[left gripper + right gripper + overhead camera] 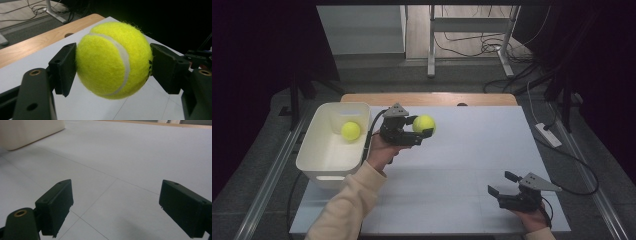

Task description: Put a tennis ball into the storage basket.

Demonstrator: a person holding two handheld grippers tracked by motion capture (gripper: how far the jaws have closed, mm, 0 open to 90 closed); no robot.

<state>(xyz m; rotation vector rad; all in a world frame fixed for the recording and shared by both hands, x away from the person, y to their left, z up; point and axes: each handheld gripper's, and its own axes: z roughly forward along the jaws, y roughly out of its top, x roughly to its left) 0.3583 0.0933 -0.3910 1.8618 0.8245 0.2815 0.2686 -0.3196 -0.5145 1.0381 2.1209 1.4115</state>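
Observation:
My left gripper [424, 126] is shut on a yellow tennis ball [423, 123], lifted above the white table just right of the white bin [314, 150]. Up close, in the left gripper view, the tennis ball [113, 60] sits squeezed between both black pads [63, 67]. A second tennis ball [350, 130] lies inside the bin near its far wall. My right gripper [503, 182] rests low at the table's front right, its jaws wide open with nothing between them. The right gripper [116, 207] looks across bare table toward the bin's corner [30, 132].
The white table top [472, 150] has a wooden strip [432, 98] along its far edge. Beyond it are desk legs and loose cables on the floor. A white power strip [548, 134] lies off the table's right side.

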